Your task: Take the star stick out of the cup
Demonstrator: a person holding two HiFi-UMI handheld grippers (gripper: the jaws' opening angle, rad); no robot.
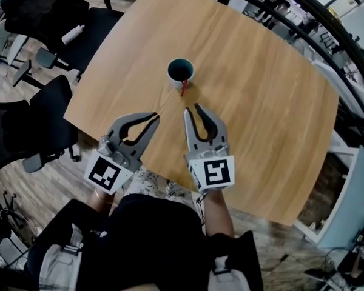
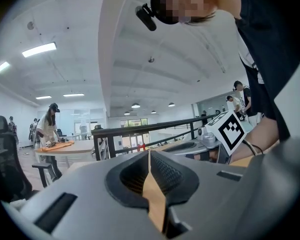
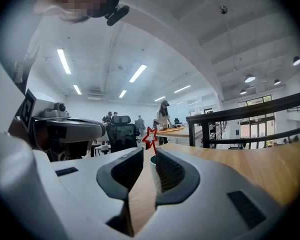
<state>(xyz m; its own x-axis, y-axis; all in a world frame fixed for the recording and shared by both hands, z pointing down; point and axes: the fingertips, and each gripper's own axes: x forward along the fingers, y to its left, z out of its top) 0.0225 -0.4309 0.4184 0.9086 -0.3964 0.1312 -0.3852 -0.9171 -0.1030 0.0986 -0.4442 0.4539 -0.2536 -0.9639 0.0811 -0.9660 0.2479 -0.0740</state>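
A white cup (image 1: 181, 71) with a teal inside stands near the middle of the round wooden table (image 1: 255, 102). A red star stick (image 1: 184, 87) leans out over the cup's near rim. My right gripper (image 1: 192, 110) is just short of the cup, pointing at it, its jaws slightly apart and holding nothing. In the right gripper view the star (image 3: 150, 136) and the cup (image 3: 152, 164) show in the narrow gap of that gripper (image 3: 149, 154). My left gripper (image 1: 154, 119) hovers to the left with its tips together; in its own view the left gripper (image 2: 149, 153) holds nothing.
Black office chairs (image 1: 54, 111) stand off the table's left edge. A dark railing (image 1: 327, 23) runs behind the table at the right. People work at a distant table (image 2: 55, 145). The right gripper's marker cube (image 2: 231, 129) shows in the left gripper view.
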